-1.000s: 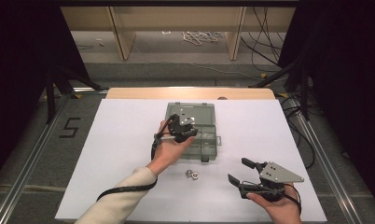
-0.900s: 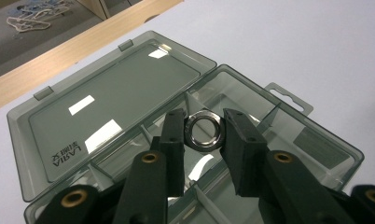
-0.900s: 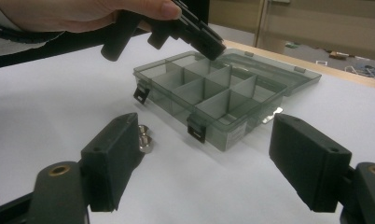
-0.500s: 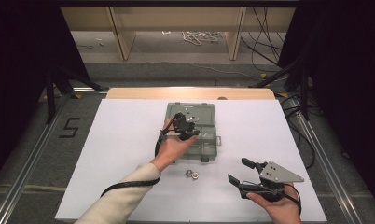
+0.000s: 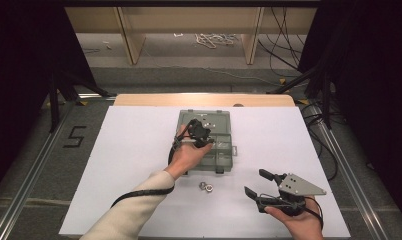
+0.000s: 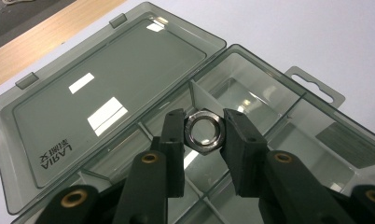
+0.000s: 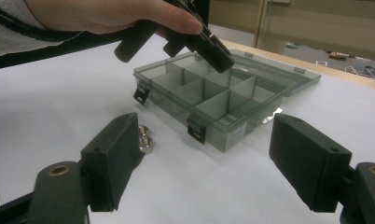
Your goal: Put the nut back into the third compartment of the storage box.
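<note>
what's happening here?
A person is sorting nuts into an open box. The left hand-held gripper holds a nut over one of the box's compartments. Two more nuts lie on the table in front of the box. The right hand-held gripper waits open beside them, holding nothing.

Bright overhead light — lid (image 6: 97,88) glare

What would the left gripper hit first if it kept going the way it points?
Probably the floor of the open box. The left gripper, shut on a nut, points down into a compartment beside a divider. Depth is unclear, so the divider's edge may come first.
</note>
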A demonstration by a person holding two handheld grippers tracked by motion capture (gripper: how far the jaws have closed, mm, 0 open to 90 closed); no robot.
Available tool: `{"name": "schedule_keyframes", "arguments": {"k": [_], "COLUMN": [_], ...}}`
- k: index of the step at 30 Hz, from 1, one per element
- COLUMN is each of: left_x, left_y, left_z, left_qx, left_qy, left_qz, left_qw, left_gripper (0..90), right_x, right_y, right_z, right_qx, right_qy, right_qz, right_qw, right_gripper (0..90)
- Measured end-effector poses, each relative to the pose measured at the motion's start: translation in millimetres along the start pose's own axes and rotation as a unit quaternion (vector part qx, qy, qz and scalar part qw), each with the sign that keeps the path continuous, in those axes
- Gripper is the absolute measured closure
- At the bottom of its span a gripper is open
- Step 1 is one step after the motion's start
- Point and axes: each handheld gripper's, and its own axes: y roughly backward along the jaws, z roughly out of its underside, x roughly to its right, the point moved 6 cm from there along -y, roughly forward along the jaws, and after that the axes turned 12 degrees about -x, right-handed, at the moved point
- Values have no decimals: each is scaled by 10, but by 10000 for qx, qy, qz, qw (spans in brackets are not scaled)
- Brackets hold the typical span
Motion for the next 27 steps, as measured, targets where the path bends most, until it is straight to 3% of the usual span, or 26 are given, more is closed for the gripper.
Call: {"name": "schedule_keyframes", "arguments": {"k": [19, 27], "left_x": [-20, 15], "left_y": [-75, -28], "left_z": [-11, -11], "left_qx": [-158, 28], "left_qy": [-106, -118], "left_qz": [13, 116], "left_qw": [9998, 9999], "left_gripper": [692, 525], "right_x": [-6, -3], "right_y": [-1, -2], "right_z": [0, -1], "right_qx": [4, 10], "right_qy": [-2, 16], "right_qz": [-22, -17], "right_qw": [10000, 10000], "right_gripper": [254, 253]}}
